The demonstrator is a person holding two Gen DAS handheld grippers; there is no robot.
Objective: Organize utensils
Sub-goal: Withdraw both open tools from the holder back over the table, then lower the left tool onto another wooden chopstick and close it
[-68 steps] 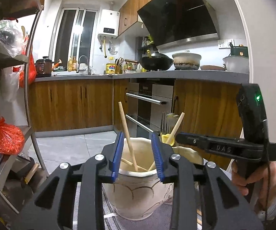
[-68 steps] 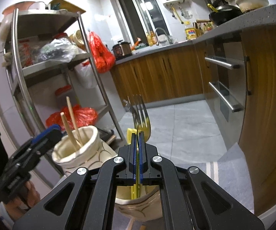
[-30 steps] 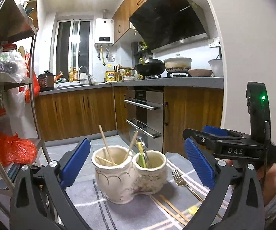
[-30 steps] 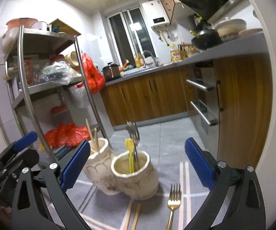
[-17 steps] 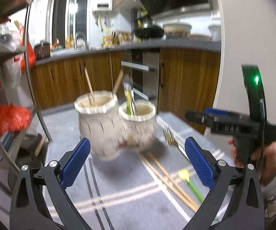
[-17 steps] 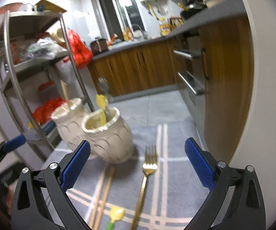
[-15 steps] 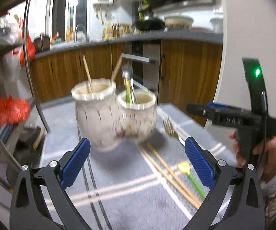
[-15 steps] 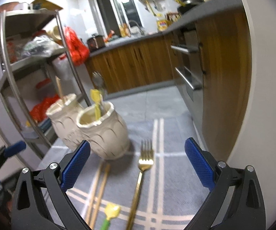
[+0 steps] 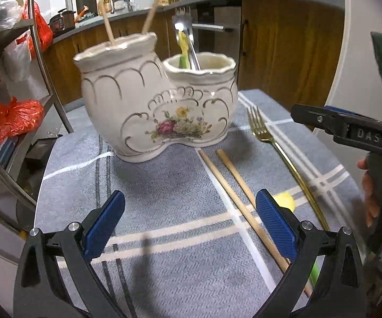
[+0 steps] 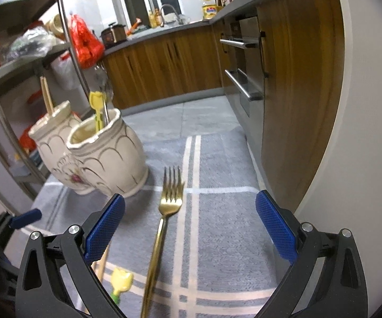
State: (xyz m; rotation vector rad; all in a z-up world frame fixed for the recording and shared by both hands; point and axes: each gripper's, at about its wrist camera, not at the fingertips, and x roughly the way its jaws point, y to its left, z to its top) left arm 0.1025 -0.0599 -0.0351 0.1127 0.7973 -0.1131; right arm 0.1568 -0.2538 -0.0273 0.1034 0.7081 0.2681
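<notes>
fork (image 10: 170,198) of gold lies flat on the grey mat (image 10: 225,228), centre of the right view, tines toward the twin ceramic holder (image 9: 159,98) at upper left. right gripper (image 10: 189,225) hangs over it, jaws spread wide to straddle the handle, it seems. left gripper (image 9: 191,222) is spread too, empty, low in its frame beside two loose chopsticks (image 9: 233,185) and a yellow-tipped pick (image 10: 120,281), likely next.

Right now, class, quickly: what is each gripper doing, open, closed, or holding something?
Left gripper: open, holding nothing.
Right gripper: open, holding nothing; the fork lies on the mat below it.
</notes>
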